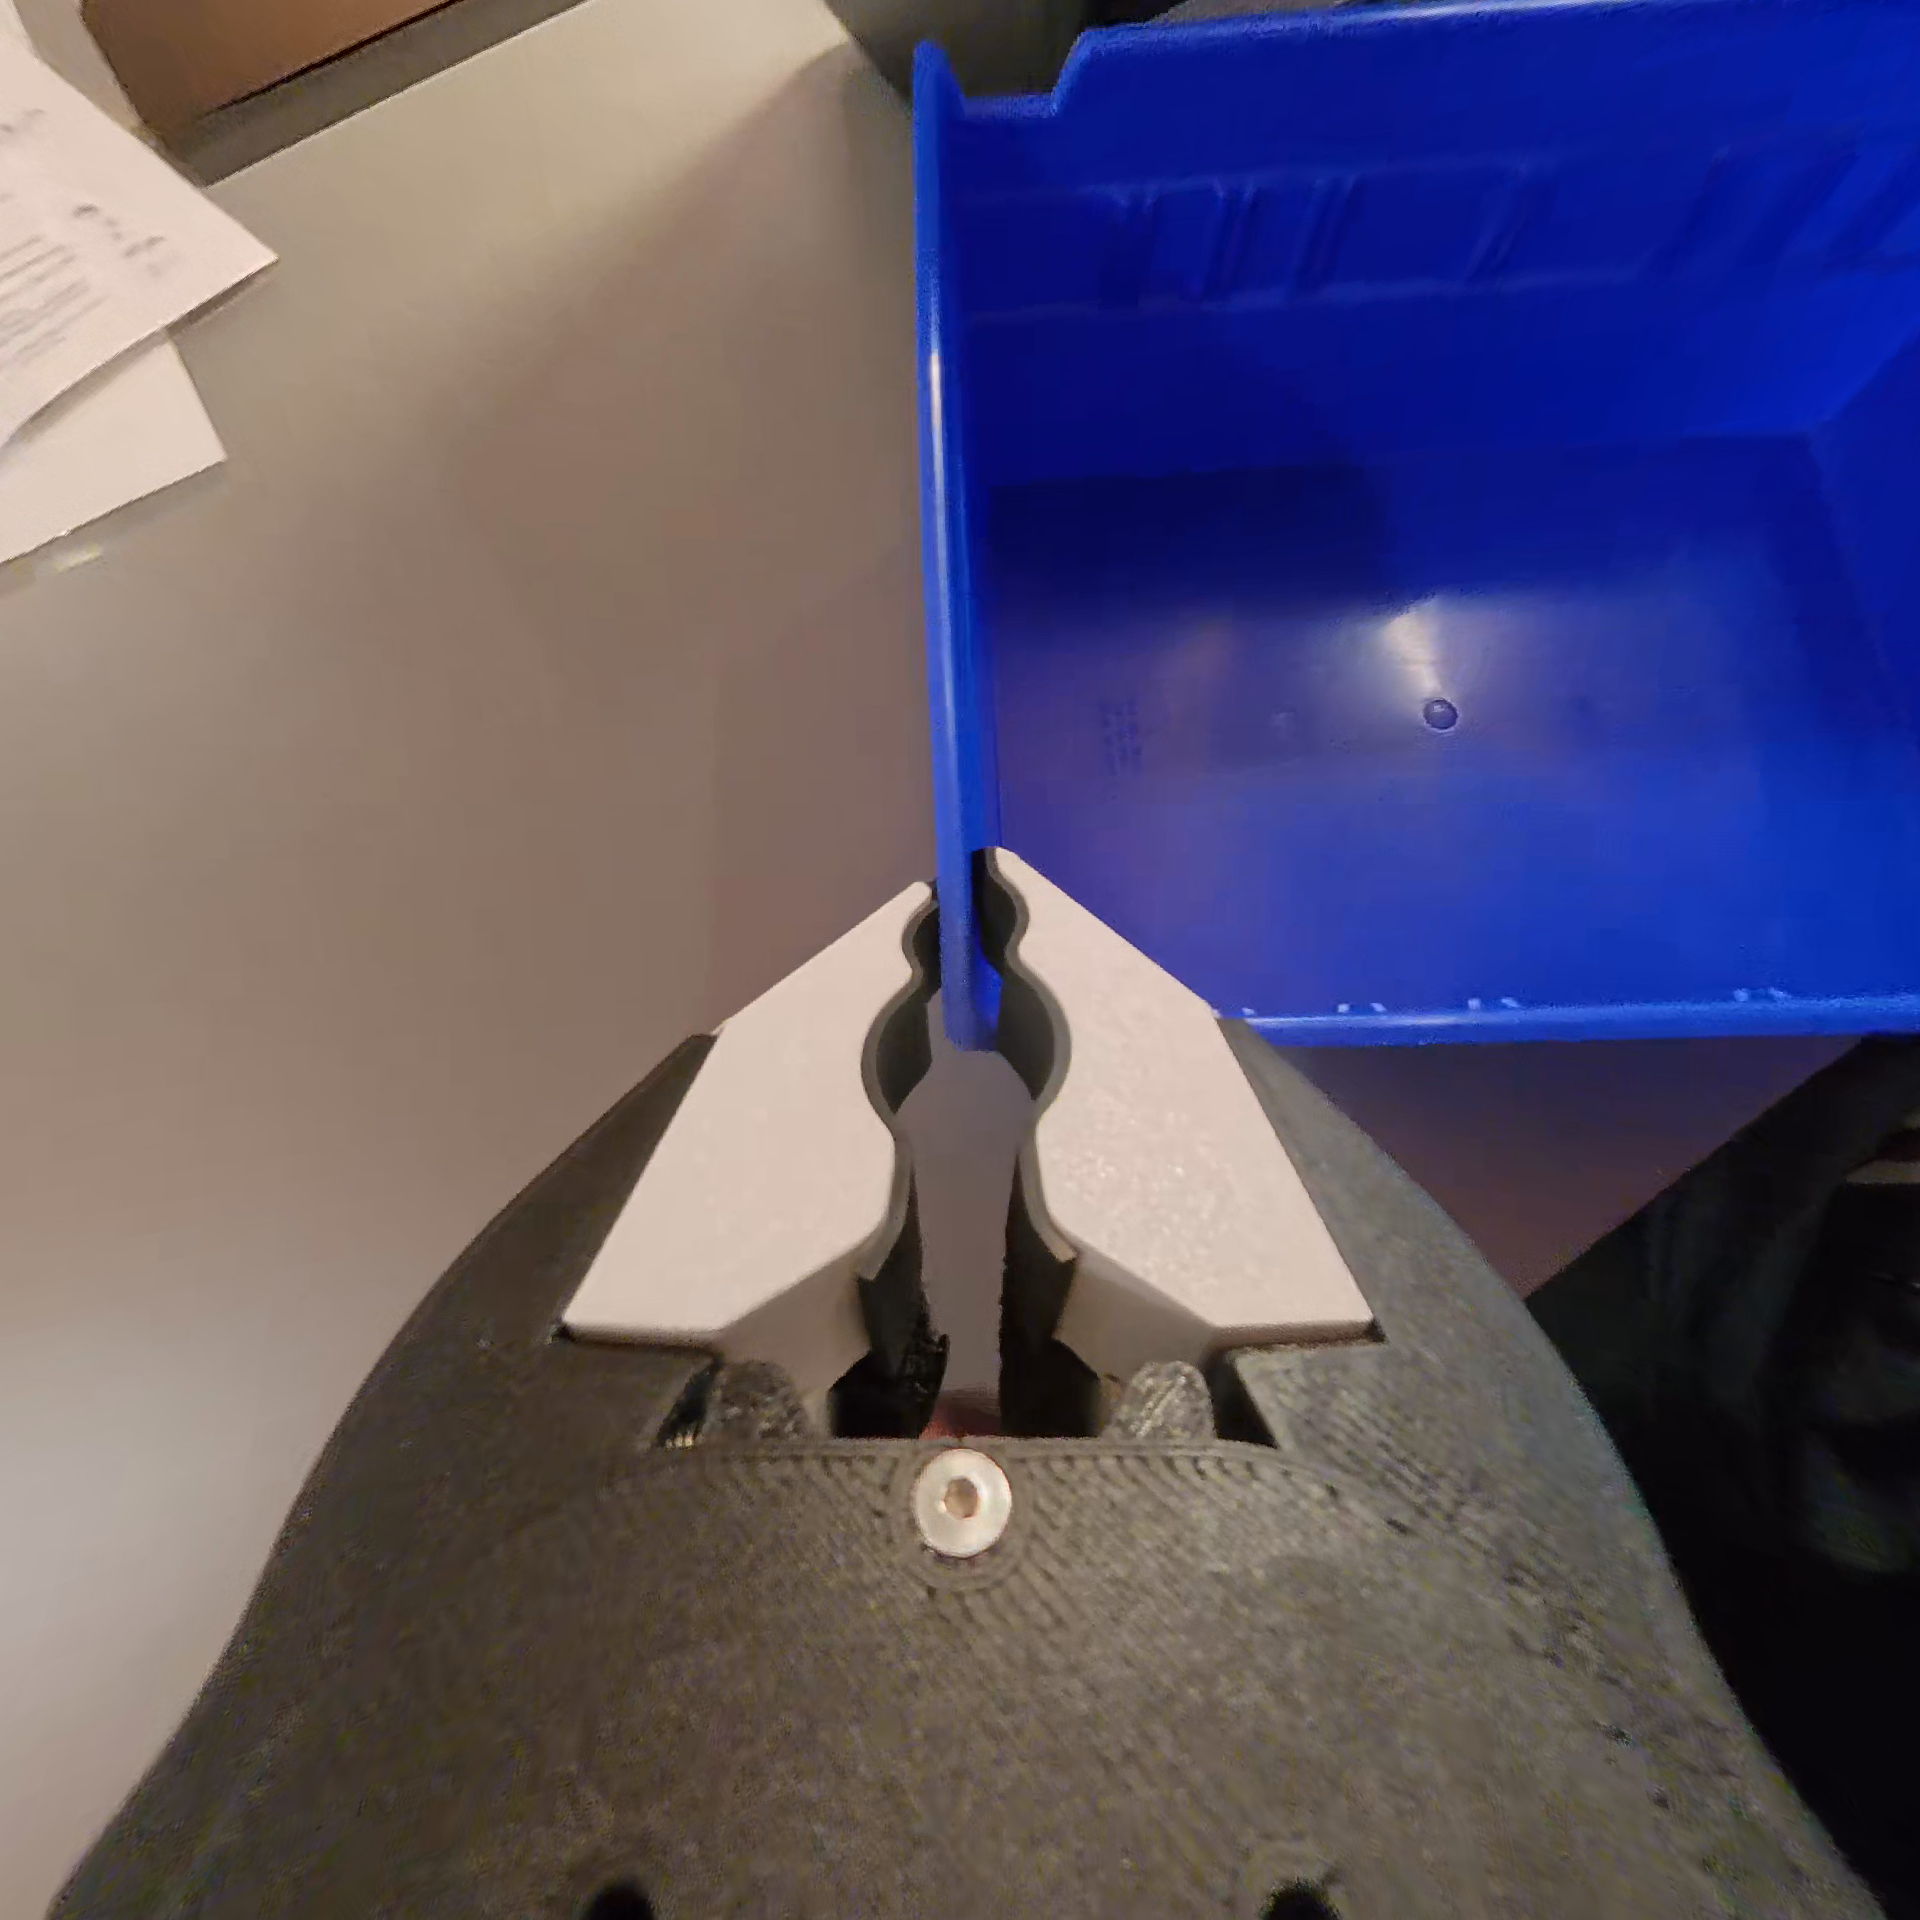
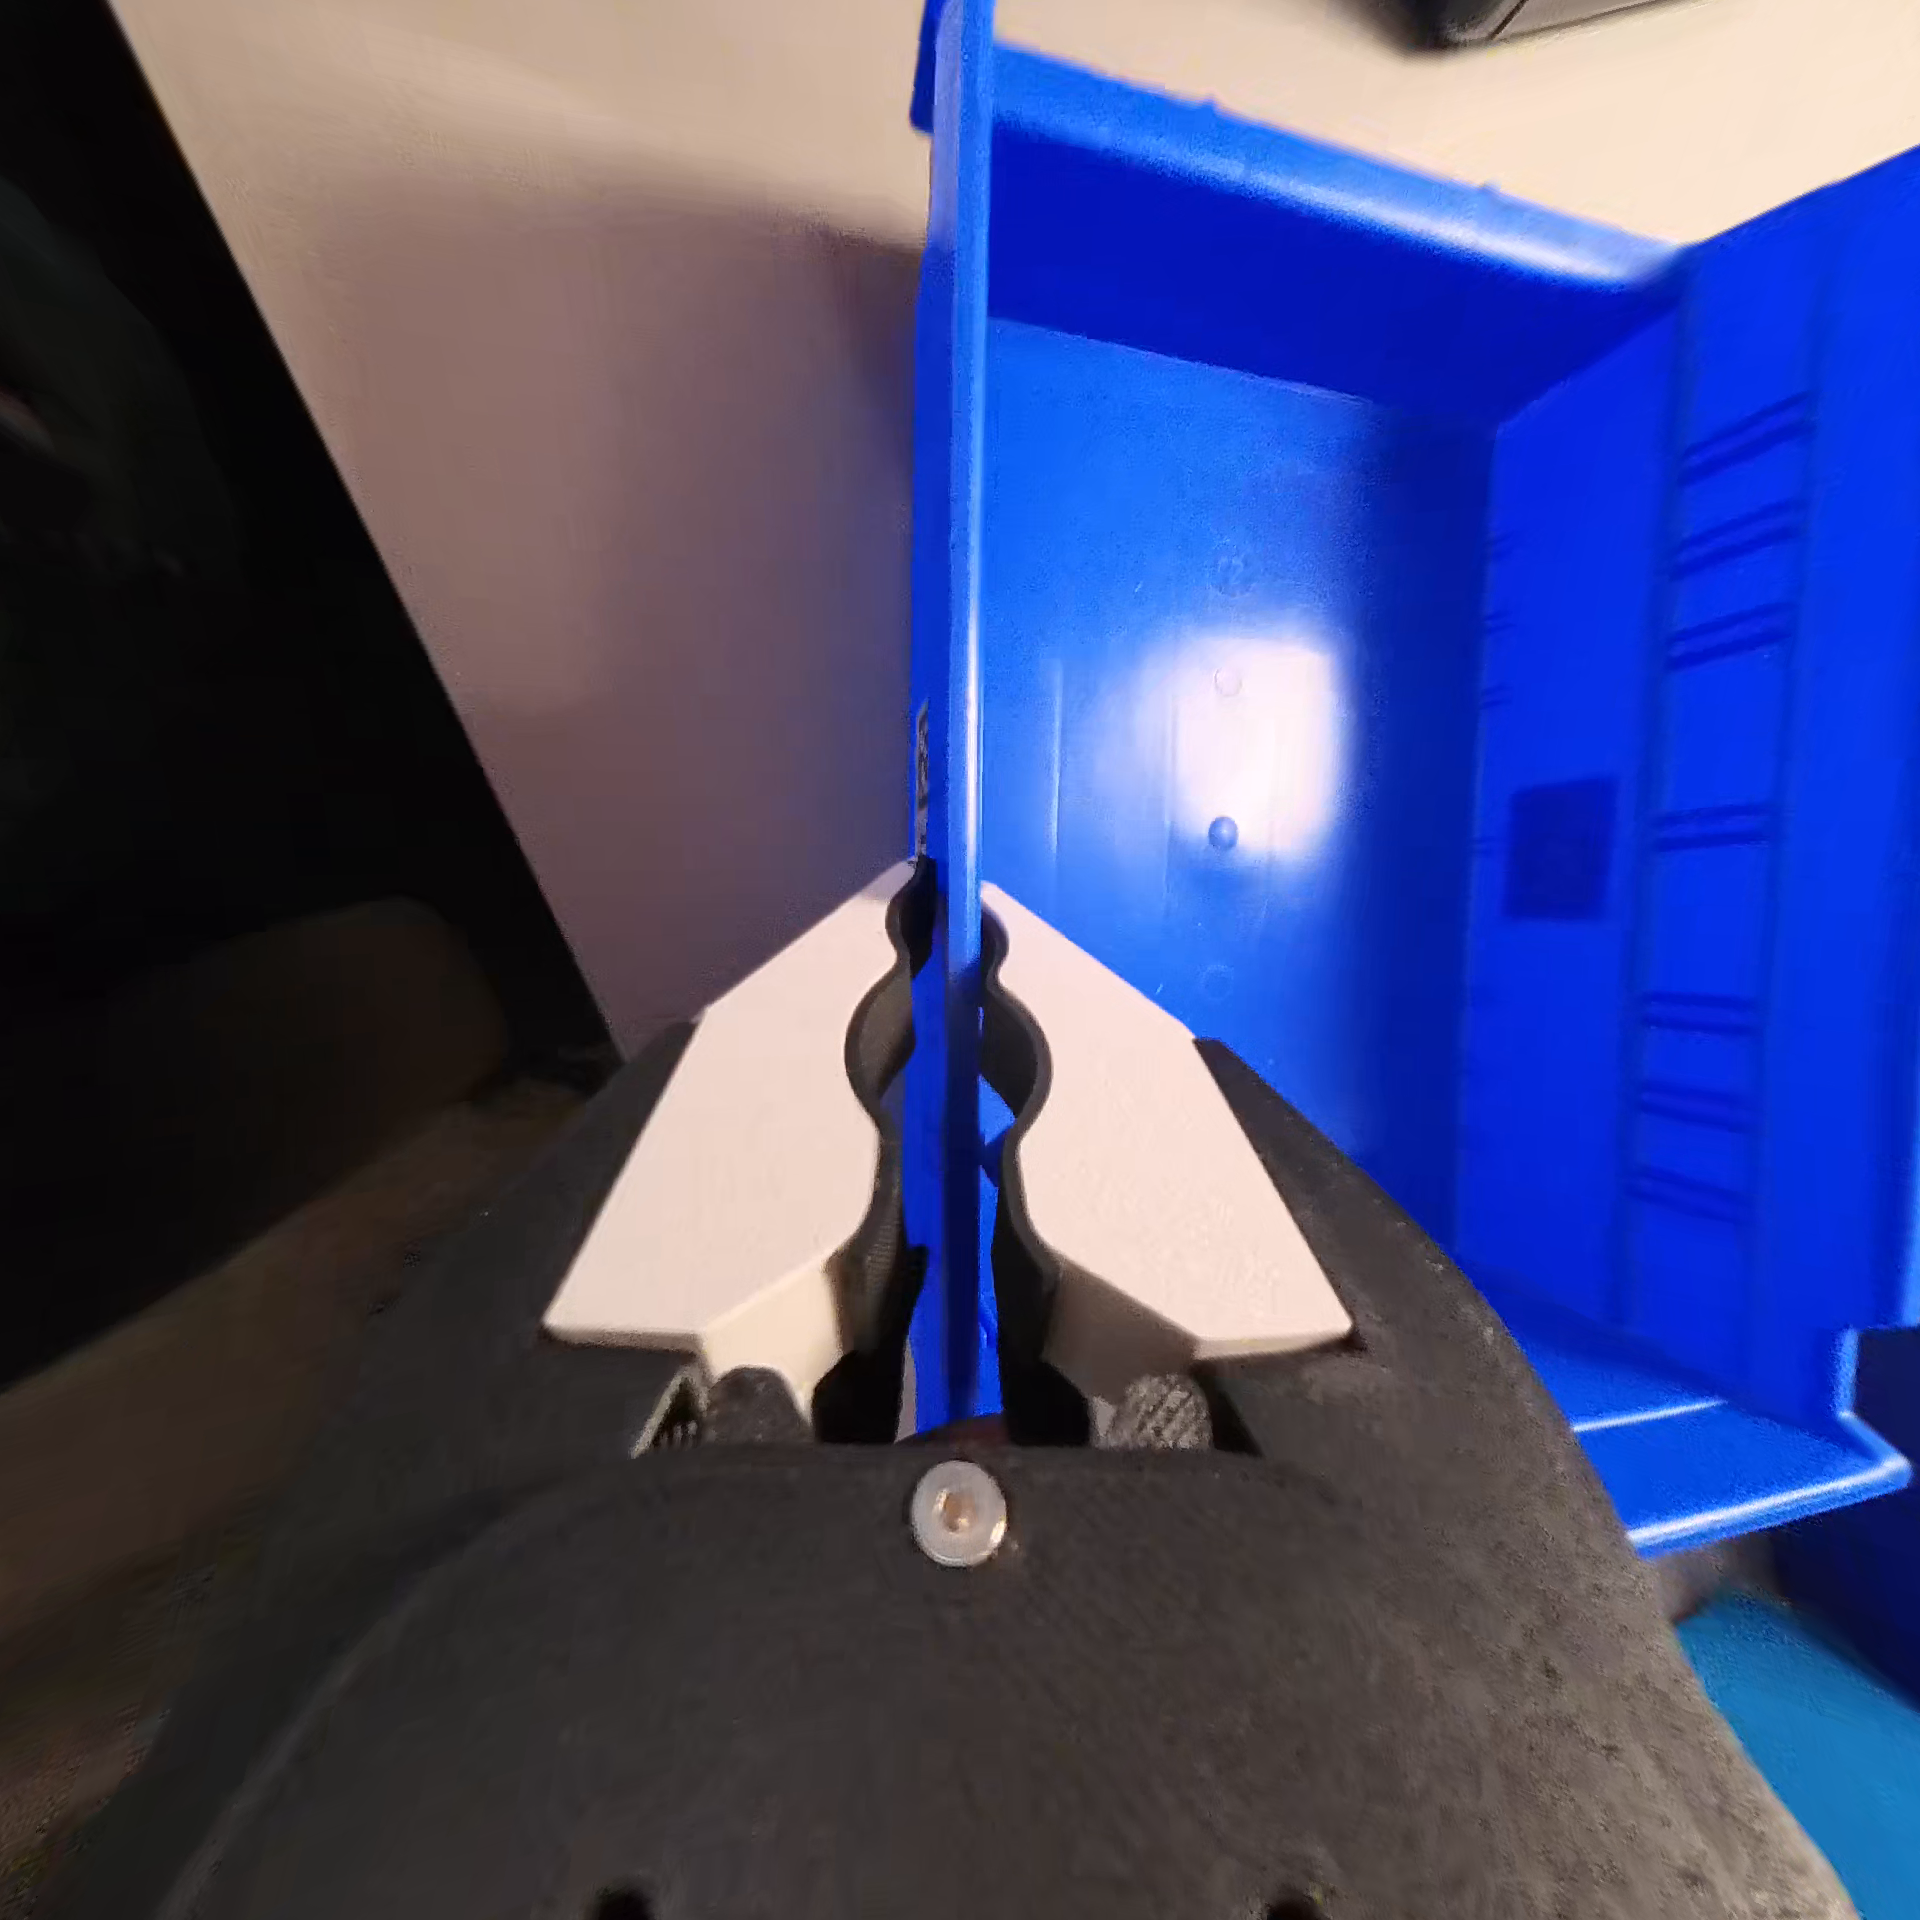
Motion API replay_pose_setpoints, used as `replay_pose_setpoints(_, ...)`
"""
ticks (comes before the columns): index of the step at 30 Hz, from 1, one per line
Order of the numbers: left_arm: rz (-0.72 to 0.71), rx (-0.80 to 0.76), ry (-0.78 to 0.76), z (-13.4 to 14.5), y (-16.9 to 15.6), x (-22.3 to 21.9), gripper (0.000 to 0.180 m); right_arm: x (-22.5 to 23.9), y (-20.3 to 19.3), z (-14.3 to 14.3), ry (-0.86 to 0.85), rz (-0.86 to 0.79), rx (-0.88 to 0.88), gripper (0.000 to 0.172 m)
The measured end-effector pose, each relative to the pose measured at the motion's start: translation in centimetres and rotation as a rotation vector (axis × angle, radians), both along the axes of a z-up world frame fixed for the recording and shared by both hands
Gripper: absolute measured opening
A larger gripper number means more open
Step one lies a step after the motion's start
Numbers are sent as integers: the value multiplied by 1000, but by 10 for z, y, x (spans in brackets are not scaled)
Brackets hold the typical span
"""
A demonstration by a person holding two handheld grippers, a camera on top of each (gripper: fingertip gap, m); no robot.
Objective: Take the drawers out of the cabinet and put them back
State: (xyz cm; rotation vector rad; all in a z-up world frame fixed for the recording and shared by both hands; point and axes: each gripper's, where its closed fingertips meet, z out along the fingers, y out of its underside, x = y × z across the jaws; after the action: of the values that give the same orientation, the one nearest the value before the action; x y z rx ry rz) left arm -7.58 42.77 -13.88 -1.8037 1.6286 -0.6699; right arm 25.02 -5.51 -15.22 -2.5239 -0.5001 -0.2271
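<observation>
In the left wrist view, an empty blue plastic drawer (image 1: pixel 1455 644) is out of the cabinet, over the pale table (image 1: pixel 520 675). My left gripper (image 1: pixel 961 883) is shut on the near end of its left side wall (image 1: pixel 951 520), with both pale fingertips pressed against the thin edge. In the right wrist view, my right gripper (image 2: pixel 951 894) is shut on the thin wall (image 2: pixel 951 468) of an empty blue drawer (image 2: pixel 1247 540); the wall runs deep between the fingers. I cannot tell whether both views show the same drawer. The cabinet is not in view.
White paper sheets (image 1: pixel 94 291) and a brown cardboard box (image 1: pixel 260 52) lie at the table's far left. Beyond the table edge (image 2: pixel 395 644) it is dark. A teal surface (image 2: pixel 1818 1766) shows at the lower right, and a dark object (image 2: pixel 1507 16) at the top.
</observation>
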Motion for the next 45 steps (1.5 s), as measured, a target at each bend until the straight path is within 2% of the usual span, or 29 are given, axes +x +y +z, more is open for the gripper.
replay_pose_setpoints(4, 74, 30, 4, 3, 30, 0, 18, 15, 5, 1, -38, 56, 3, 9)
replay_pose_setpoints(6, 155, 91, -33, 12, 45, 0, 25, 27, 8, 2, -63, 45, 14, 12)
replay_pose_setpoints(9, 296, 161, -151, 38, 50, -6, 40, 44, 12, 12, -107, -44, 85, 28)
replay_pose_setpoints(12, 399, 211, -283, 59, 25, -20, 56, 51, 10, 37, -148, -199, 257, 47)
replay_pose_setpoints(16, 421, 198, -405, 64, -43, -32, 68, 28, -7, 58, -55, -396, 531, 45)
replay_pose_setpoints(19, 438, 125, -422, 47, -83, -35, 74, 11, -23, 47, 78, -559, 645, 42)
replay_pose_setpoints(22, 404, 22, -415, 31, -110, -27, 76, 17, -43, 13, 160, -753, 620, 40)
replay_pose_setpoints(24, 366, -17, -406, 26, -118, -17, 75, 34, -54, -8, 122, -861, 576, 39)
replay_pose_setpoints(26, 341, -29, -387, 21, -116, -7, 74, 51, -56, -14, 91, -912, 572, 39)
replay_pose_setpoints(28, 343, 11, -356, 16, -104, 0, 70, 70, -54, -13, 78, -937, 592, 32)
replay_pose_setpoints(30, 322, 8, -362, 15, -95, 9, 66, 94, -52, -9, 35, -964, 612, 33)
replay_pose_setpoints(34, 340, -6, -389, 17, -82, 18, 69, 123, -43, -1, 21, -1022, 660, 46)
replay_pose_setpoints(36, 344, 47, -420, 25, -91, 17, 74, 108, -27, 4, 62, -1000, 695, 51)
replay_pose_setpoints(40, 365, 138, -521, 36, -123, 9, 85, 48, 12, 3, 123, -945, 771, 69)
replay_pose_setpoints(43, 388, 114, -599, 41, -143, 7, 93, 6, 52, -4, 200, -910, 800, 81)
replay_pose_setpoints(45, 390, 66, -622, 39, -152, 12, 101, -7, 74, -9, 221, -922, 777, 92)
